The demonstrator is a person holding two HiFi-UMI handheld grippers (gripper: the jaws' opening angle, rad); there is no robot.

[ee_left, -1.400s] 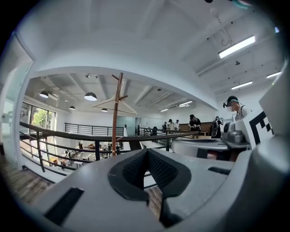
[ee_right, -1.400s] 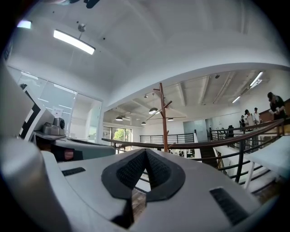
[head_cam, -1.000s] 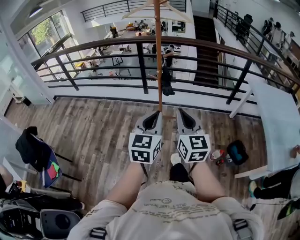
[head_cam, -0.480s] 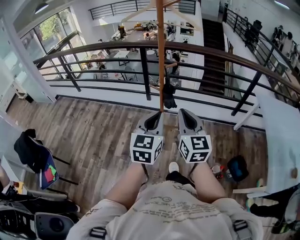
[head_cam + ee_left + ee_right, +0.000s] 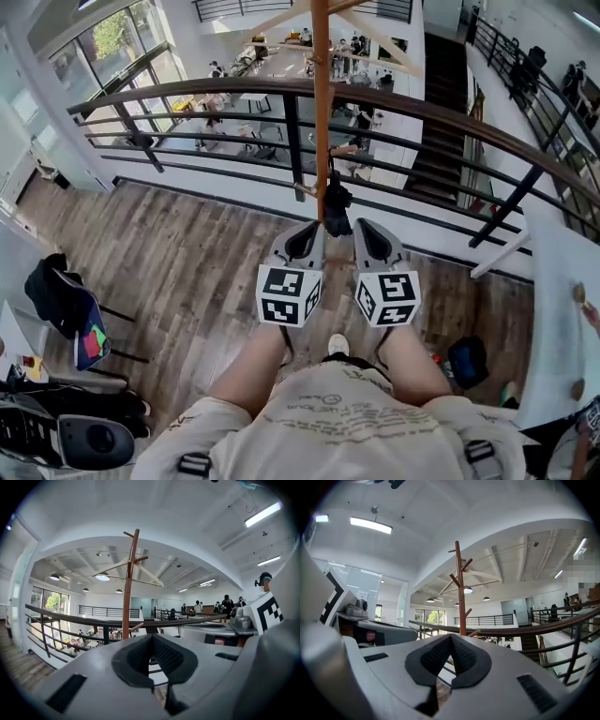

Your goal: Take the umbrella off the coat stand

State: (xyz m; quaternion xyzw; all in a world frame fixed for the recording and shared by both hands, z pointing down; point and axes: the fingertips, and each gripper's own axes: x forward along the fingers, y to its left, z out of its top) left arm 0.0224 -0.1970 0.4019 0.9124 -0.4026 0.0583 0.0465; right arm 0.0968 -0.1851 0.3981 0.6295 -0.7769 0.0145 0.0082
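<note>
— Umbrella [image 5: 336, 208]?
— Hanging low on the coat stand [image 5: 322, 112], just ahead of your two grippers.
— Fingers?
— Your left gripper [image 5: 307, 232] and right gripper [image 5: 367, 228]: both pressed together, empty.

I closed in: the folded black umbrella [image 5: 337, 208] on the brown wooden coat stand [image 5: 322, 103] slid down mid-frame, ending just above my left gripper [image 5: 313, 227] and right gripper [image 5: 362, 225].

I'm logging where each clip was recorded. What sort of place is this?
Probably an upper-floor walkway in an open-plan office. A railing overlooks desks and people on the floor below, and a staircase leads down on the right.
</note>
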